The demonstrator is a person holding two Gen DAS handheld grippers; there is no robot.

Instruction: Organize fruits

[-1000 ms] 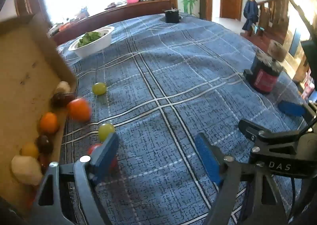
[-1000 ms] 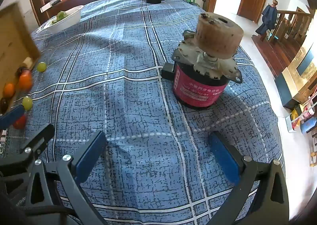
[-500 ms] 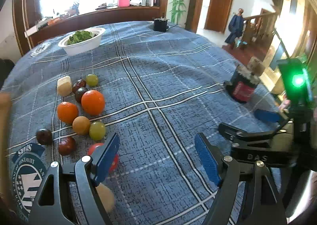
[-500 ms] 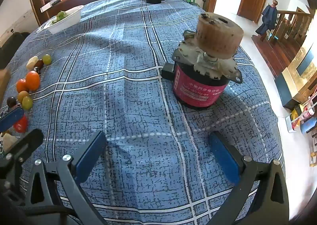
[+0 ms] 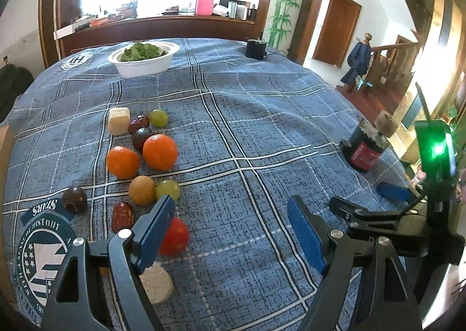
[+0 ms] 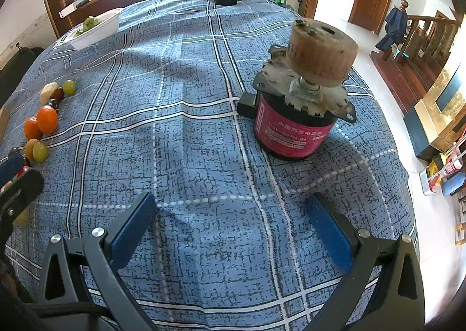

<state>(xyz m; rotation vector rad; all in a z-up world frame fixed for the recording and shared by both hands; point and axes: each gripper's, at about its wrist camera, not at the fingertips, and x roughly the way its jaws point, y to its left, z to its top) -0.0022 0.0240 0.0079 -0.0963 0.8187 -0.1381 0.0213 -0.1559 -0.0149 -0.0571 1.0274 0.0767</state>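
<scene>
Several small fruits lie loose on the blue plaid cloth at the left: two oranges [image 5: 159,152] [image 5: 122,162], green grapes [image 5: 167,189] [image 5: 159,117], dark dates [image 5: 122,215], a brown round fruit [image 5: 141,189], a red tomato [image 5: 174,236] and pale chunks [image 5: 118,120] [image 5: 155,284]. My left gripper [image 5: 233,232] hovers open just right of them, its left finger in front of the tomato. My right gripper [image 6: 233,223] is open over bare cloth, near the motor [image 6: 297,115]. From the right wrist view the fruits [image 6: 46,119] sit at the far left.
A white bowl of greens [image 5: 144,58] stands at the back left. A red-and-black motor with a cork pulley [image 5: 368,146] stands at the right. A small black device [image 5: 256,48] sits at the far edge. A cardboard edge [image 5: 4,138] shows at the far left.
The cardboard box that held the fruits has swung away to the left, leaving them spilled on the cloth. My left gripper has lifted and looks down on them. The right gripper has not moved.
</scene>
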